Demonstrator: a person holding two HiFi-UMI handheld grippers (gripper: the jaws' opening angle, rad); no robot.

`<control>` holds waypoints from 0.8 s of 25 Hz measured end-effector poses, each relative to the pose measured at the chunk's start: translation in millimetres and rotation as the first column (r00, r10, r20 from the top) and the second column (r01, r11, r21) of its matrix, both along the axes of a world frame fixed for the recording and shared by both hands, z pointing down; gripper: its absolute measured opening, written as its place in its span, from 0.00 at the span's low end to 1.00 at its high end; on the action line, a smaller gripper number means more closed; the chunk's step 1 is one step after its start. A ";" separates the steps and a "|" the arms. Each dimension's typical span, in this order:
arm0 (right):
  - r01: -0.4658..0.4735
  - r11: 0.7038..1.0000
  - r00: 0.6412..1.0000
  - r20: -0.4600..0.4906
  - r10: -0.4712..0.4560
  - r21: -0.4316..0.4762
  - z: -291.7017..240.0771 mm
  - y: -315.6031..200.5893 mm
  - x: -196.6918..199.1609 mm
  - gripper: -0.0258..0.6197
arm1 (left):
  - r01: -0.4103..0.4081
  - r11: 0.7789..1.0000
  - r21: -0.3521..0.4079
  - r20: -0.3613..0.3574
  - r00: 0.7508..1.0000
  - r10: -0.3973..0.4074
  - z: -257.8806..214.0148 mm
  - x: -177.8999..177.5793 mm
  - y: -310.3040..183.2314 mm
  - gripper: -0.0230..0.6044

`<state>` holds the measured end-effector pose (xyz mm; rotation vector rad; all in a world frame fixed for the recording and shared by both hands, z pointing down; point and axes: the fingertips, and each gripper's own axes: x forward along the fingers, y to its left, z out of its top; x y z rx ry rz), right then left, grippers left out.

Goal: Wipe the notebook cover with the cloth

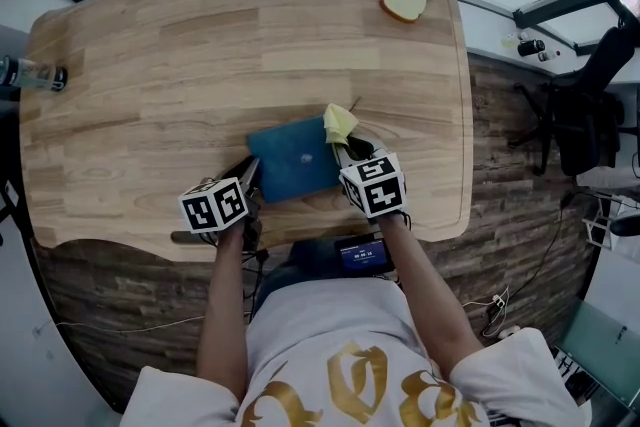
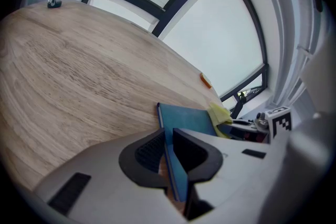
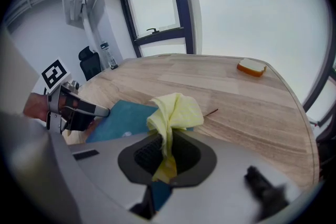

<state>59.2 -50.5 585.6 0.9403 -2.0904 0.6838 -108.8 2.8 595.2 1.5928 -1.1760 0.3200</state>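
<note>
Head view first: the blue notebook (image 1: pixel 293 159) lies flat near the front edge of the bench (image 1: pixel 180 65), with my left gripper (image 1: pixel 250 177) at its left edge and my right gripper (image 1: pixel 350 150) holding the yellow cloth (image 1: pixel 339 123) at its far right corner. Left gripper view shows its fingers (image 2: pixel 194 152) closed on the notebook's edge, which I judge is there to pin it so wiping won't slide it. Right gripper view shows those fingers (image 3: pixel 149 152) pinched on a fold of the cloth, with the loose bunch standing forward over the cover, ready to rub.
</note>
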 end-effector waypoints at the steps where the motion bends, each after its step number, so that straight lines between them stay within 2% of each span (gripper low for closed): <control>1: 0.005 1.000 1.000 0.002 -0.005 0.000 -0.3 -1.0 -3.4 0.10 | 0.000 1.000 -0.001 -0.001 1.000 0.000 -0.2 -0.1 -0.1 0.13; 20: 0.153 0.988 0.987 0.044 -0.152 -0.012 -2.4 3.2 -72.6 0.10 | -0.002 1.000 -0.003 -0.009 1.000 0.002 -1.1 0.0 -0.7 0.13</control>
